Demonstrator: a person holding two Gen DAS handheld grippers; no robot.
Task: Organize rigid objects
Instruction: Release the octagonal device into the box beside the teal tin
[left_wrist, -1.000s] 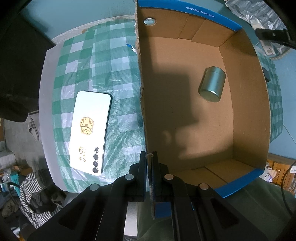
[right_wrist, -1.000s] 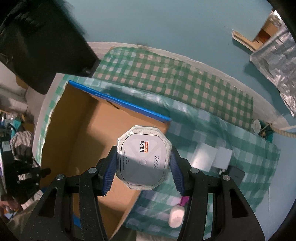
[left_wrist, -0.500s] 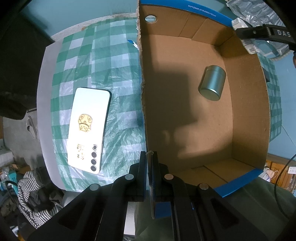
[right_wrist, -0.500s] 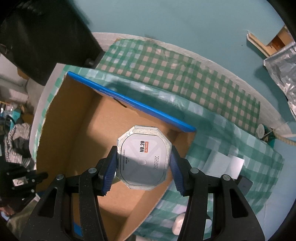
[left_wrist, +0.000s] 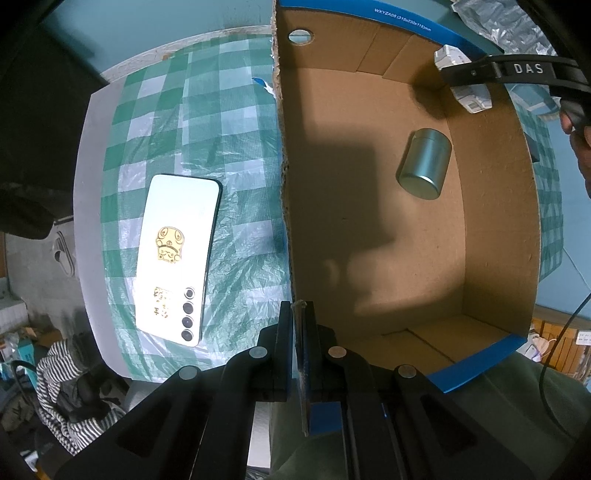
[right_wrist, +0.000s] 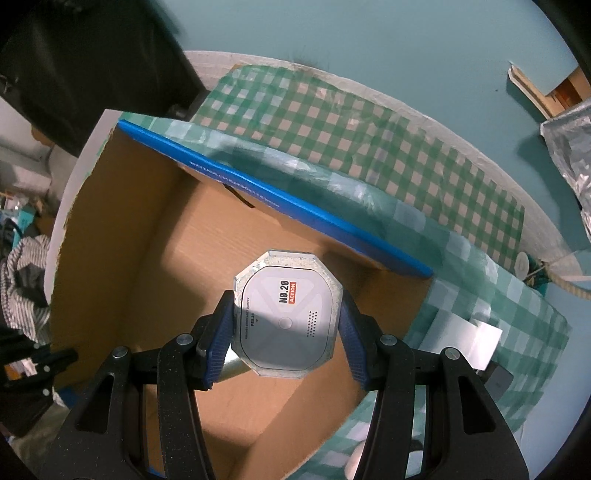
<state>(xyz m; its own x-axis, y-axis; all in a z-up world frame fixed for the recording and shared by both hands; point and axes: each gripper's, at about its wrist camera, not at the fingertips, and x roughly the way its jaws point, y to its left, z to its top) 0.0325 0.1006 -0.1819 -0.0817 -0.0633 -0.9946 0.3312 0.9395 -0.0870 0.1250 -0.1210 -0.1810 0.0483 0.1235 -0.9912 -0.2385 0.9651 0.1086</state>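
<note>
Right tool (right_wrist: 286, 325) clamping grey octagonal "NO.20" box (right_wrist: 286, 314); left tool (left_wrist: 300, 314) seemingly pinching carton wall (left_wrist: 286, 206)

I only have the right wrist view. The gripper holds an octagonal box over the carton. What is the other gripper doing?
Observer: The left gripper is shut on the cardboard box, pinching its wall edge.
Reviewer: Anything already inside the carton?
Observer: A metal tin lies on its side on the floor, near the far right wall.
Reviewer: What remains outside on that side?
Observer: A white smartphone lies camera side up on the checkered tablecloth, left of the carton and apart from it.
</note>
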